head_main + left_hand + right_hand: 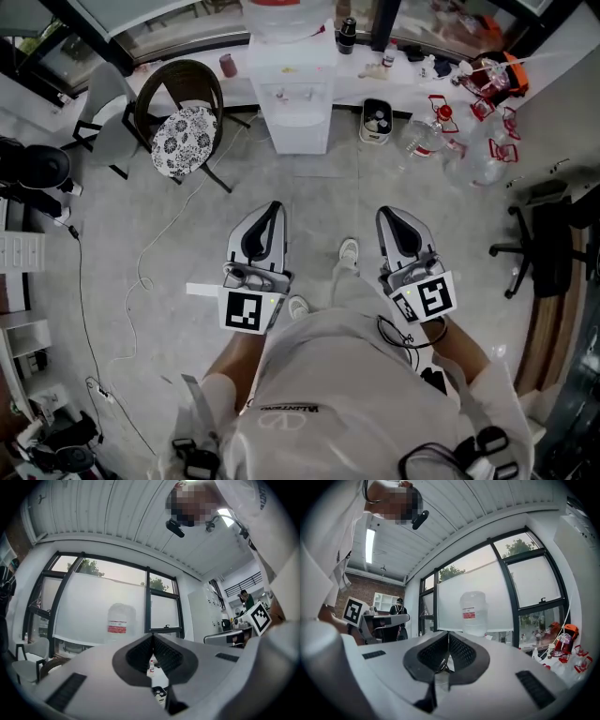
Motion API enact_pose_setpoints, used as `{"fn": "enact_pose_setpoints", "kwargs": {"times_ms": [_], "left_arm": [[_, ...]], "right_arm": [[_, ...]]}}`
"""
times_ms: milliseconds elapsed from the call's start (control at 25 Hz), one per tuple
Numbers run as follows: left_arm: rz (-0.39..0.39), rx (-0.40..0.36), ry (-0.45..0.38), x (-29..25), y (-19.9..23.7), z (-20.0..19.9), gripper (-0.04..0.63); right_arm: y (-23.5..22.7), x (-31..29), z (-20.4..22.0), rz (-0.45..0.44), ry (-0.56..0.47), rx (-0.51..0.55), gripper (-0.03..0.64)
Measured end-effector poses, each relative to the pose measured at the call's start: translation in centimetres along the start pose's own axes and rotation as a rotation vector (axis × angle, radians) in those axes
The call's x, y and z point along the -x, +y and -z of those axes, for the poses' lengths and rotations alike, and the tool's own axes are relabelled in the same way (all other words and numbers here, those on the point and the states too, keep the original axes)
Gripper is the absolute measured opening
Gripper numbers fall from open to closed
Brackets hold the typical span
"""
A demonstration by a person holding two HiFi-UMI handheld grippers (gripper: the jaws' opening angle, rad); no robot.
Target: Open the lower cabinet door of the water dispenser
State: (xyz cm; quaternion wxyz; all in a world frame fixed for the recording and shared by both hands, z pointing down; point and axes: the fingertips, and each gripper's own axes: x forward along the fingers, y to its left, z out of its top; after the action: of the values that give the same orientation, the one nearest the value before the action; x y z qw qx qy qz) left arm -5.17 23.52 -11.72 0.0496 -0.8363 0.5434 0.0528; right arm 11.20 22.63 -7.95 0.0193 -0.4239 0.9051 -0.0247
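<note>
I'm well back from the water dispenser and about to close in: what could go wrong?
1. The left gripper and right gripper are both shut and empty. They must open before they can grip anything on the water dispenser.
2. A white cable loops over the floor left of your path and could snag a foot.
3. A chair and a small white bin flank the dispenser closely, so the swinging door or an elbow may hit them.
</note>
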Motion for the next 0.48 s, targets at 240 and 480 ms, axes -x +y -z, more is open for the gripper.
{"fn": "enact_pose_setpoints", "kwargs": {"times_ms": [240,480], "left_arm": [[-0.005,-0.002,0.017,-7.8,-0.8,2.0,0.002],[-0.050,-0.013,0.033,-14.0,-0.5,3.8,0.002]], "right_arm": [[-7.0,-3.7,0.9,-0.039,0.028,-0.013,0.017],[-12.8,-7.4,2.4,-0.096,0.049,-0.017,0.017]]}}
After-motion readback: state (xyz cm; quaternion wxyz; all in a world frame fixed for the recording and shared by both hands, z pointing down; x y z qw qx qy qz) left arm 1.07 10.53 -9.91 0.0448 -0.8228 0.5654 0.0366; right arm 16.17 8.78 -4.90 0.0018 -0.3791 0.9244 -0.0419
